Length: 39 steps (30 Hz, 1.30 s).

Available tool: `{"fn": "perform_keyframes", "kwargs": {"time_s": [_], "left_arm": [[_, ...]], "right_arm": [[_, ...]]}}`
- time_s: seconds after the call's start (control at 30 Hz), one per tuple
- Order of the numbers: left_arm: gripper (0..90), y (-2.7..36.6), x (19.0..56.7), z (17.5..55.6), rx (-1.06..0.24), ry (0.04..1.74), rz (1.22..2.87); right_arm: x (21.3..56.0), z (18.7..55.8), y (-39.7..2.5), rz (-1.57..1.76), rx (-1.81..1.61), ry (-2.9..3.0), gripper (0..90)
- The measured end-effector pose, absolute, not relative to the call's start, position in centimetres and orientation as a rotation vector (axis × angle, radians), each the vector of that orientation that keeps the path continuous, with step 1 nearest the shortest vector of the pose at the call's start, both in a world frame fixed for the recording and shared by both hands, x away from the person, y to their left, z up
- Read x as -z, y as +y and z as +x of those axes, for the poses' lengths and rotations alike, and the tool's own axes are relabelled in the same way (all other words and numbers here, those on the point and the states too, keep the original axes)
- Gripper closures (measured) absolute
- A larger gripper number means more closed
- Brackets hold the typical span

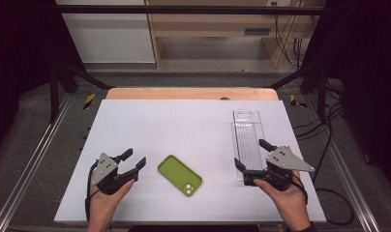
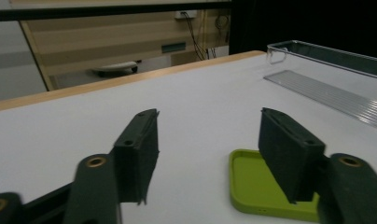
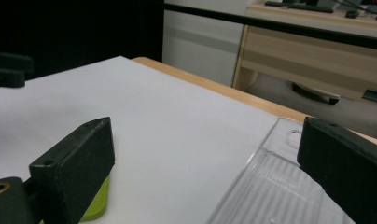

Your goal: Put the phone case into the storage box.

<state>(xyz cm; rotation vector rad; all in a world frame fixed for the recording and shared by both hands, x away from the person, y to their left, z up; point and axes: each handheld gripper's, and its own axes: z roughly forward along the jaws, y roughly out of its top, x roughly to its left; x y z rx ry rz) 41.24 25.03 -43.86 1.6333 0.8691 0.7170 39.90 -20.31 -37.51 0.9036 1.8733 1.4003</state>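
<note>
The white rectangular table top [image 1: 184, 125] is the work surface. On its right side lies the long clear plastic tray [image 1: 248, 140], lengthwise away from me, its near end between the spread jaws of my right gripper [image 1: 254, 157], which holds nothing; I judge it set there to steady or lift the tray. The green rectangular phone case [image 1: 180, 175] lies flat at the near centre, camera cut-out toward me. My left gripper [image 1: 135, 162] rests just left of it, jaws wide apart and empty, aimed at the case, presumably to take it.
</note>
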Motion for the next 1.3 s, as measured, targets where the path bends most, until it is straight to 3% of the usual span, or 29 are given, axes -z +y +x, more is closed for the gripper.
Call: {"fn": "perform_keyframes", "kwargs": {"time_s": [0.13,0.57,1.3], "left_arm": [[26.1,26.4,44.3,40.8,-0.731,0.904,1.598],[4.6,27.7,44.8,41.0,-0.722,0.930,1.534],[3.4,27.8,45.3,41.5,-0.691,0.901,1.566]], "right_arm": [[37.8,40.0,-18.2,0.886,-1.379,1.944,4.4],[41.3,40.4,-11.9,0.873,-1.376,2.148,4.6],[44.6,42.0,-6.5,0.848,-1.204,2.422,4.7]]}}
